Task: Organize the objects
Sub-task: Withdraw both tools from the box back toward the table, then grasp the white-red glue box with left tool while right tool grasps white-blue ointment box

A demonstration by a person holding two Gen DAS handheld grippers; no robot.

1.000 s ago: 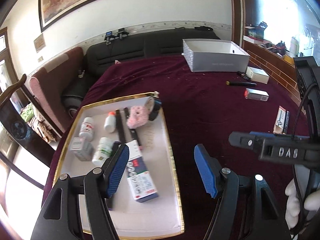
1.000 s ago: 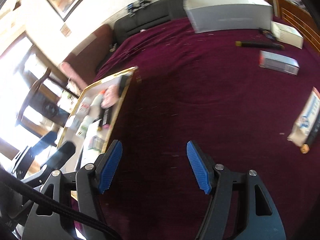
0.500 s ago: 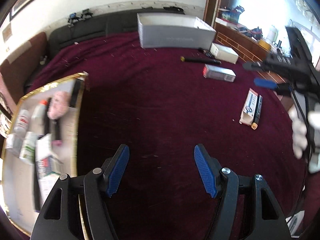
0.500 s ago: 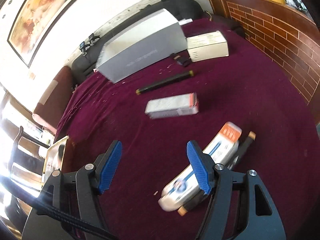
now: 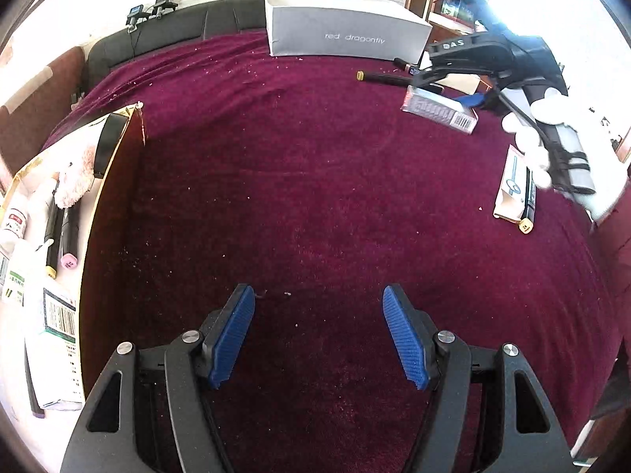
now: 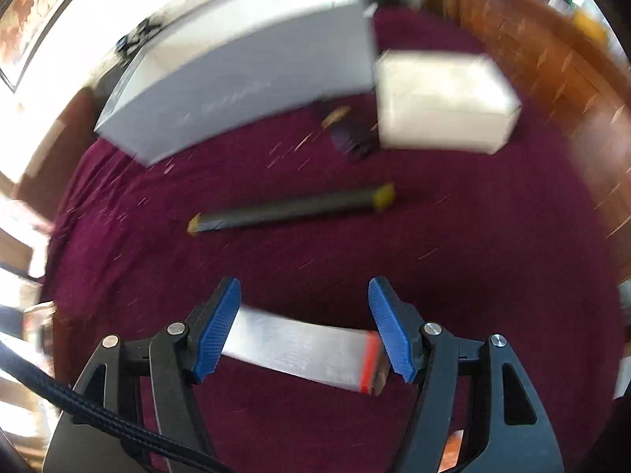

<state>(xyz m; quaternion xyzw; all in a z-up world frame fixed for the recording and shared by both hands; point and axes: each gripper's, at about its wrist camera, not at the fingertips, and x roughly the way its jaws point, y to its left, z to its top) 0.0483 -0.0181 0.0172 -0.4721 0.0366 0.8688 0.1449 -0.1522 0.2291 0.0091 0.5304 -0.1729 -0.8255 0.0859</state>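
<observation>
The right claw (image 6: 303,327) is wide open, straddling the silver carton with a red end (image 6: 305,351) near the desk's (image 5: 315,181) far right corner, beside the black marker (image 6: 292,207). Judging from this, it should lower squarely, centre the carton between the pads, then close firmly. The left claw (image 5: 318,337) hangs open and empty over bare cloth beside the gold-rimmed tray (image 5: 98,213).

left tool (image 5: 318,335) open, maroon cloth (image 5: 315,177), gold-rimmed tray (image 5: 103,213)
</observation>
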